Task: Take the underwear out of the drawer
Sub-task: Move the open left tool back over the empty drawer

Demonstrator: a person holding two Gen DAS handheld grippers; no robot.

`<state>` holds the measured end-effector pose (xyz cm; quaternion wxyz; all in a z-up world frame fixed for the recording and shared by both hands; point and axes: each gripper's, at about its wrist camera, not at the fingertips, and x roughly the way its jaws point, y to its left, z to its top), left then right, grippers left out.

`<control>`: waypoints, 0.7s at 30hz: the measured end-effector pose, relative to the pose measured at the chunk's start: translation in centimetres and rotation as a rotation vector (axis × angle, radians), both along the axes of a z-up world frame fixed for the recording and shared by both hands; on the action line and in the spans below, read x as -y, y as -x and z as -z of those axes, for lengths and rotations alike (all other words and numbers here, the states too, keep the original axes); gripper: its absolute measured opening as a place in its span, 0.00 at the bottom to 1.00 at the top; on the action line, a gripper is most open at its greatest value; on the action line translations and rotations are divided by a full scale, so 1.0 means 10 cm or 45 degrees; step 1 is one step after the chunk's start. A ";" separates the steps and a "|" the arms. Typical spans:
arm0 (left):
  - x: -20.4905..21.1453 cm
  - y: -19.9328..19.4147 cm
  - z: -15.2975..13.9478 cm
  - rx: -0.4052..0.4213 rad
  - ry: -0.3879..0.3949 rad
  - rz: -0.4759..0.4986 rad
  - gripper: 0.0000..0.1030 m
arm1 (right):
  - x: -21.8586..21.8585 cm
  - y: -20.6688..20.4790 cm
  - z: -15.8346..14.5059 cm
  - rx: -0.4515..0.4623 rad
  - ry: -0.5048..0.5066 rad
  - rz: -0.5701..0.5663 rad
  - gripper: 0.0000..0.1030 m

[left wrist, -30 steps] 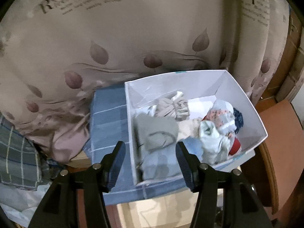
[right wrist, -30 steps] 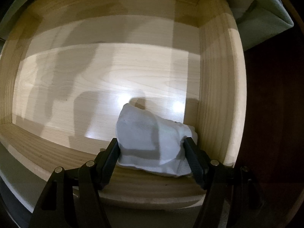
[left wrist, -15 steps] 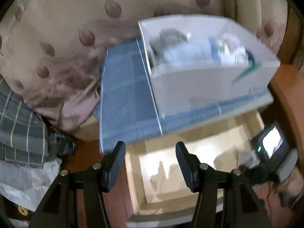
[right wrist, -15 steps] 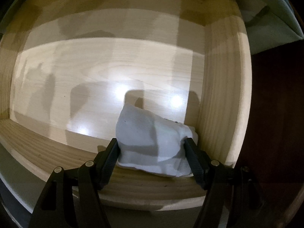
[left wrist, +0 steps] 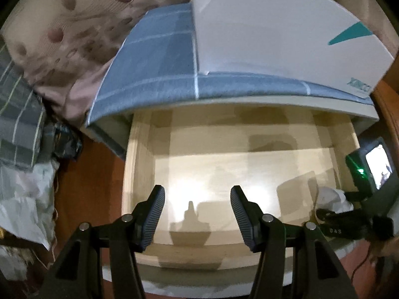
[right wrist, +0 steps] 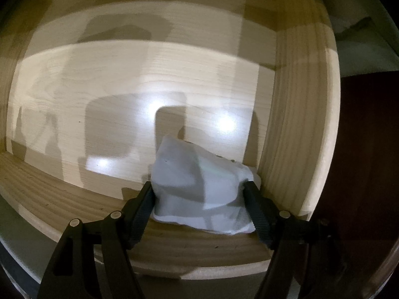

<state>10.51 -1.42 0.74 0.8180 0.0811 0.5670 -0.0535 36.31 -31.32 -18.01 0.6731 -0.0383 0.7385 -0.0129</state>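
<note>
An open pale wooden drawer (left wrist: 139,149) (right wrist: 299,124) fills both views. A crumpled white piece of underwear (right wrist: 199,186) lies in its front right corner; it also shows in the left wrist view (left wrist: 331,196). My right gripper (right wrist: 200,200) is open, its fingers standing on either side of the underwear at the front wall. The right gripper also shows in the left wrist view (left wrist: 349,214) at the drawer's right side. My left gripper (left wrist: 197,215) is open and empty above the drawer's front middle.
A white box (left wrist: 274,30) stands on a blue checked cloth (left wrist: 154,69) above the drawer. A leaf-patterned curtain (left wrist: 62,25) hangs at the left, with plaid fabric (left wrist: 17,119) and white bags (left wrist: 22,199) below it. Dark red-brown floor (left wrist: 84,189) flanks the drawer.
My left gripper has swung down from the white box of clothes to above the open drawer. My right gripper has stayed around the underwear, edging slightly closer.
</note>
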 end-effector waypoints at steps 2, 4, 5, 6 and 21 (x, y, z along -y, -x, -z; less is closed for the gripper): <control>0.00 0.02 0.08 -0.016 -0.005 -0.011 0.54 | -0.03 0.03 0.02 0.014 0.003 0.005 0.67; 0.01 0.04 0.16 -0.029 -0.015 -0.016 0.54 | 0.02 0.12 0.02 0.031 0.004 0.006 0.66; 0.01 0.06 0.20 -0.033 -0.023 -0.018 0.54 | 0.01 0.12 0.01 0.047 0.007 0.008 0.64; 0.03 0.07 0.24 -0.040 -0.026 -0.015 0.54 | 0.01 0.12 -0.01 0.058 0.008 0.013 0.63; 0.09 0.20 0.40 -0.019 -0.019 -0.038 0.54 | 0.04 0.25 -0.19 0.214 0.002 0.051 0.50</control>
